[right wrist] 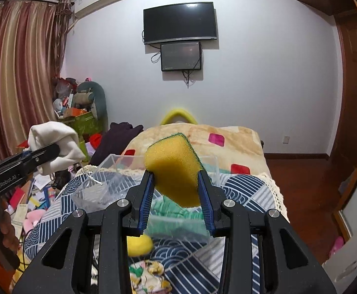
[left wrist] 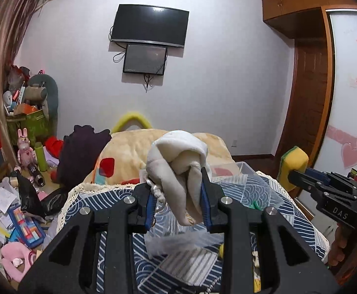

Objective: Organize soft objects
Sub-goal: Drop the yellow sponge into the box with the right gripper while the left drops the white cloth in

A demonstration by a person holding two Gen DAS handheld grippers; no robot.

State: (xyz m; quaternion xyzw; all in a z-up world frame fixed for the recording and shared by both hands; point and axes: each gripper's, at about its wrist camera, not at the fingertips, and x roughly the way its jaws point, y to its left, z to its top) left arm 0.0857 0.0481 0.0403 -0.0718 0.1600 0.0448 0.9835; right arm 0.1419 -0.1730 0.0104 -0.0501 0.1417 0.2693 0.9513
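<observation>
Holding one cloth and one sponge aloft.

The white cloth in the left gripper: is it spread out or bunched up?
Bunched up. The white cloth is rolled into a wad, pinched in the left gripper above the bed.

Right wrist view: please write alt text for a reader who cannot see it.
The right gripper holds a yellow sponge above a clear bin on a patterned bed. At left, the left gripper holds a white cloth.
</observation>
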